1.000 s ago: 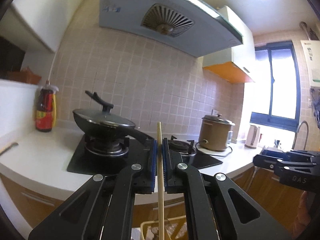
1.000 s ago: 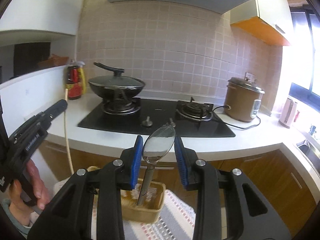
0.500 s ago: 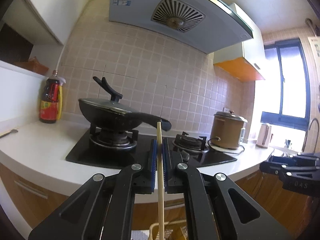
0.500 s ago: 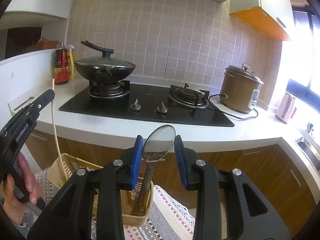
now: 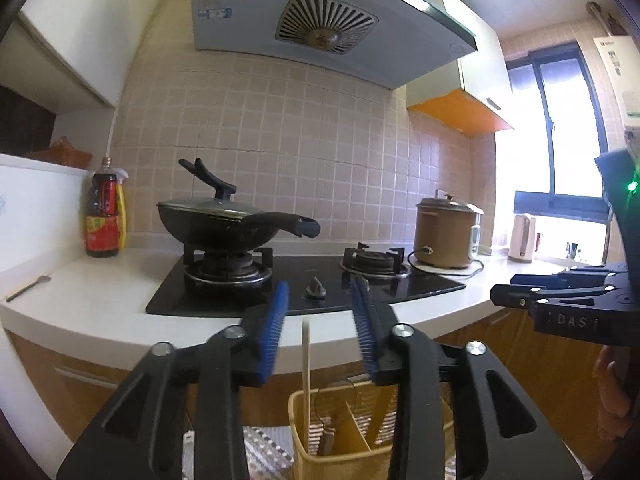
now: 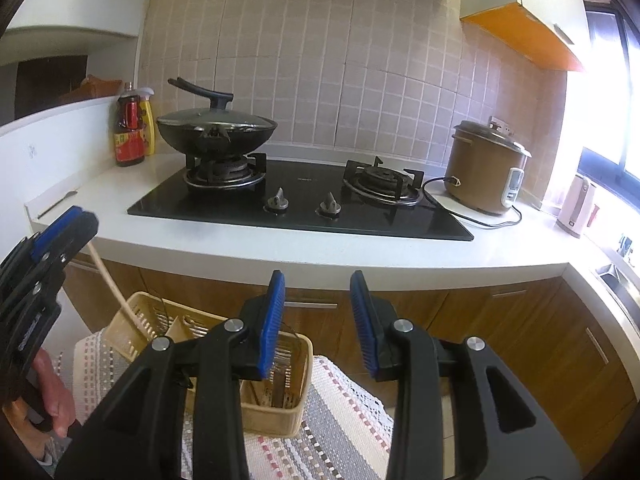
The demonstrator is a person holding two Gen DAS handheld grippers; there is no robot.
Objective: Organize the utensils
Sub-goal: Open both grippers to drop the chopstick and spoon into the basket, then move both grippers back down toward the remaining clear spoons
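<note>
A yellow utensil basket [image 5: 340,446] with divided compartments stands on a striped mat, and shows in the right wrist view too [image 6: 280,408]. A pale wooden chopstick [image 5: 306,360] stands upright in its left compartment, free between the jaws of my open left gripper [image 5: 320,300]. In the right wrist view the chopstick [image 6: 110,284] leans out of the basket's far end beside the left gripper [image 6: 64,224]. My right gripper [image 6: 318,292] is open and empty above the basket. Metal utensils stand in the basket below it; the spoon is hidden by the fingers.
The white counter [image 6: 360,248] carries a black hob [image 6: 300,204], a lidded wok [image 6: 216,130], a brown rice cooker [image 6: 484,168], sauce bottles [image 6: 130,132] and a kettle [image 6: 576,206]. A small utensil [image 5: 28,288] lies at the counter's left end. Wooden cabinets stand below.
Both grippers opened. The chopstick dropped from the left jaws into the basket, and the spoon left the right jaws and sank into the basket. Both grippers moved lower.
</note>
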